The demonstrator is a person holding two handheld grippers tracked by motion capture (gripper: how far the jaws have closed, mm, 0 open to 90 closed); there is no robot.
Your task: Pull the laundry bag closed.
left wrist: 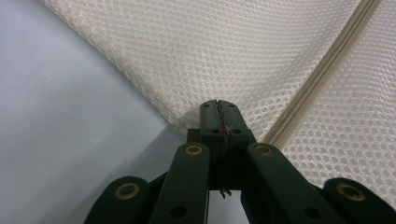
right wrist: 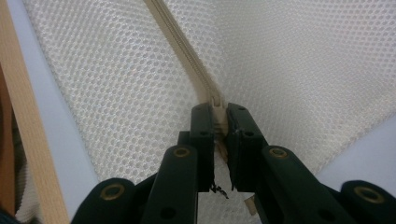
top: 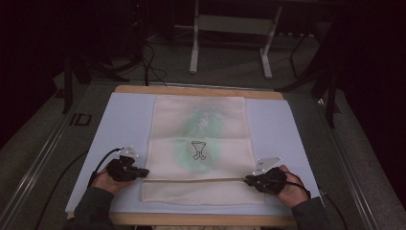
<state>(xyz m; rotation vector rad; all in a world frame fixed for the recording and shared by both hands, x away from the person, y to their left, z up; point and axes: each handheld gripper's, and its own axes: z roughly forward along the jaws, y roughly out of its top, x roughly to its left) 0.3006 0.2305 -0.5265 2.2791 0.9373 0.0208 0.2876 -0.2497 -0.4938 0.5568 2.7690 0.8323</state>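
Near the front left corner of the worktop [top: 119, 120], a pale blue mat over a wooden board, the left gripper [top: 143, 171] is clenched on the left edge of a mesh laundry bag [top: 198, 143]. In the left gripper view its jaws meet flat with only a fold of the netting [left wrist: 196, 60] pinched between them, just beside the zip [left wrist: 322, 70].

The bag lies flat in the middle of the worktop, long side running from the front edge toward the back. It is a cream rectangle of fine honeycomb netting, soft and limp, thin enough that a green garment [top: 201, 136] shows through as a blur; a small black outline drawing [top: 198, 149] sits at its centre. The zip crosses the bag from side to side near the front edge, a narrow ribbed tape of the same cream colour.

At the right edge of the bag, the right gripper [top: 249, 180] is closed on the zip's end. In the right gripper view the tape [right wrist: 180, 42] runs straight into its jaws, and a pale tab, most likely the slider pull [right wrist: 219, 114], is gripped between them.

The step in hand looks like working the zip: one side anchors the cloth, the other holds the pull. The next move probably calls for a steady drag of the right gripper along the tape toward the left, kept low and in line, while the left gripper keeps the netting taut so the slider does not snag the mesh.
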